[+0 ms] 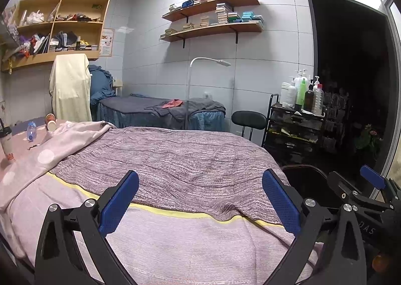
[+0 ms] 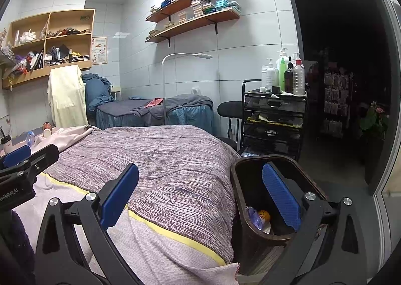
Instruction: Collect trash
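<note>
My left gripper [image 1: 200, 203] is open and empty, low over the striped purple blanket [image 1: 175, 159] of a bed. At the far left of that bed lie a clear plastic bottle [image 1: 31, 130], a lidded drink cup [image 1: 6, 144] and two paper cups [image 1: 50, 121]. My right gripper [image 2: 200, 199] is also open and empty, with its right finger over a dark brown bin [image 2: 246, 184] beside the bed. An orange item [image 2: 263, 215] and crumpled plastic lie inside the bin. The bottle [image 2: 29, 138] and cups [image 2: 46, 129] show small at the left in the right wrist view.
A black trolley [image 2: 273, 119] with pump bottles stands behind the bin, next to a black stool [image 2: 229, 109]. A second bed [image 1: 160, 109] and a floor lamp [image 1: 188, 89] are farther back. Wall shelves hang above. A dark doorway [image 2: 338, 72] opens at right.
</note>
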Tool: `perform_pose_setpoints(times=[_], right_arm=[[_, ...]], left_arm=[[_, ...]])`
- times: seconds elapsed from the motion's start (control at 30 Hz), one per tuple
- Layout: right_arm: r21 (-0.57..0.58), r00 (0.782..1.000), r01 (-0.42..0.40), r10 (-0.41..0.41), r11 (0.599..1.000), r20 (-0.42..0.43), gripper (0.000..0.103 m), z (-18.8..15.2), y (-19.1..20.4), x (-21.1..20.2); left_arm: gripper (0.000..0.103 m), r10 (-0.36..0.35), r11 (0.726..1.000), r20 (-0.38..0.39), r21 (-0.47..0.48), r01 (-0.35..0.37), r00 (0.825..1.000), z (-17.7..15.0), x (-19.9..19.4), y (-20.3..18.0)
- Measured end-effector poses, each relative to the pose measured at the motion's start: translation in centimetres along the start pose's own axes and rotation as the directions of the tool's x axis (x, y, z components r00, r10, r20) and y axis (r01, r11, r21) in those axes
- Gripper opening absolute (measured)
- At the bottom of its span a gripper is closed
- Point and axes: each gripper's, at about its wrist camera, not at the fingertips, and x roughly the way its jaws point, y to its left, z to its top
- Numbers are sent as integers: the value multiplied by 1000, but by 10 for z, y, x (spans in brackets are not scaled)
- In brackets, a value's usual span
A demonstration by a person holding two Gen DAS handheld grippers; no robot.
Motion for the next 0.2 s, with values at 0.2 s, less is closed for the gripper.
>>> perform_pose_setpoints(times=[0.2], right_arm=[[1,1000,0,0,1000,-3,97,0,0,0]], left_arm=[[97,-1,1000,-7,-5,1,1000,-3,0,2]])
